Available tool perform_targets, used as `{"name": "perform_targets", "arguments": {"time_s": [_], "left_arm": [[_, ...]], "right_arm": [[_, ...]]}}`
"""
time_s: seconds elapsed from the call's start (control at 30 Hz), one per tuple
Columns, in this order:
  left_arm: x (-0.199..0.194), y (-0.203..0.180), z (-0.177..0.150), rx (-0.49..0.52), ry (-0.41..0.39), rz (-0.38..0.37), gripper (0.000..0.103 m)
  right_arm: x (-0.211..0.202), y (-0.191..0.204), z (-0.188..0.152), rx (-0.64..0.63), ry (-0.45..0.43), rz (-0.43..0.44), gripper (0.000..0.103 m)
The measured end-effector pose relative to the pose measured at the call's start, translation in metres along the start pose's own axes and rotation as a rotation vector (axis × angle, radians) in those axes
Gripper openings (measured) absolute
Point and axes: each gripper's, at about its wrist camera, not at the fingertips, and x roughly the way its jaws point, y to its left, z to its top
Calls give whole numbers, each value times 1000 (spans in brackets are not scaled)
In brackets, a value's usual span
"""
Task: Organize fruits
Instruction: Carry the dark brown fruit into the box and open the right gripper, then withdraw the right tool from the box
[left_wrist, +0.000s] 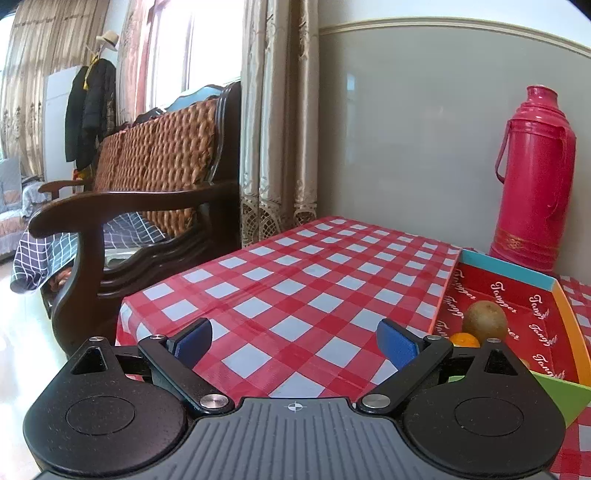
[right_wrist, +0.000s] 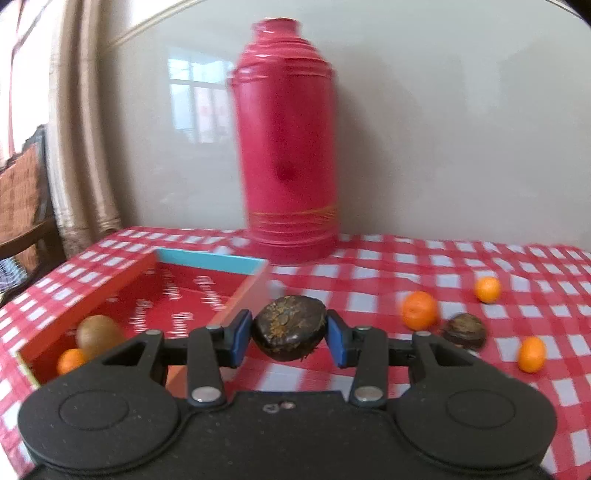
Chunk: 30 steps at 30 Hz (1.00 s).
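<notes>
Right gripper (right_wrist: 290, 338): clamps a dark, rough, rounded fruit (right_wrist: 289, 326), lifted beside the tray's (right_wrist: 243, 295) orange edge.
Left gripper (left_wrist: 293, 341): jaws apart, empty.
Bench (left_wrist: 295, 273): glossy checked cloth, open space leftward.

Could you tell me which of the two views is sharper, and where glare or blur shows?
Left wrist view: sharp, with the window blown out white. Right wrist view: motion-blurred, smearing the red flask and tablecloth, with a window reflection on the wall.

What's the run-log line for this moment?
right gripper: shut on dark brown round fruit | left gripper: open | red cardboard box: kiwi
</notes>
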Motion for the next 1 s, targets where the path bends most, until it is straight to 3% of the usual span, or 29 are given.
{"name": "perform_targets", "arguments": {"time_s": [0.23,0.5,0.67,0.8,0.87,1.0], "left_arm": [[-1,6,-1,-5,-3,10,96],[0,12,-1,-8,-3,22,96],[0,8,-1,-1,-4,20,96],[-2,2,-1,12,-8,12,96],[-3,-2,-1,20,-10,6,96],[-6,-9,-2,32,-12,-5,96]], "right_arm": [[-2,49,-4,-95,-4,130,35],[0,64,-16,-118,25,166,37],[-7,59,-17,-111,-8,164,57],[-13,47,-16,-92,-28,129,60],[-16,37,-16,-74,-35,100,74],[-23,15,-15,-43,-46,25,76]]}}
